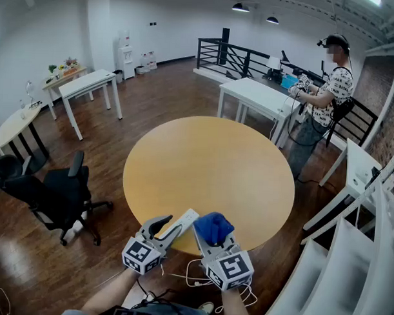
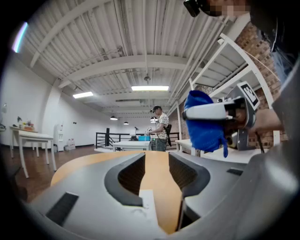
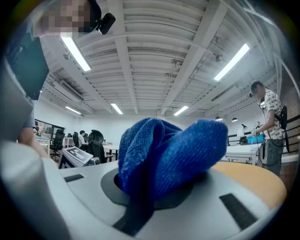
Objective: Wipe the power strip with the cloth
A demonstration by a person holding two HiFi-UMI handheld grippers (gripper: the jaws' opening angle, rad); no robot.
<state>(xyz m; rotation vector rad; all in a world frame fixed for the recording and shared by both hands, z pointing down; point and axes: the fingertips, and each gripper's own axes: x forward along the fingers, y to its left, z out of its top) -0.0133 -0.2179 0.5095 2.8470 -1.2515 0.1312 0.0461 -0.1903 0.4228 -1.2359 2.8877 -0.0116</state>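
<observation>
The white power strip [image 1: 187, 219] lies at the near edge of the round wooden table [image 1: 209, 167]. My left gripper [image 1: 171, 226] sits at its near end with jaws apart. In the left gripper view a white piece of the strip [image 2: 146, 202] shows low between the jaws, against the left one, with bare table showing beside the right one. My right gripper [image 1: 215, 234] is shut on a bunched blue cloth [image 1: 212, 226], just right of the strip. The cloth [image 3: 168, 154] fills the right gripper view. It also hangs at the upper right of the left gripper view [image 2: 204, 127].
White cables [image 1: 194, 276] hang below the table's near edge. A black office chair [image 1: 60, 194] stands to the left. White tables [image 1: 257, 97] and a person [image 1: 328, 93] are beyond the table. White shelving [image 1: 348, 256] rises on the right.
</observation>
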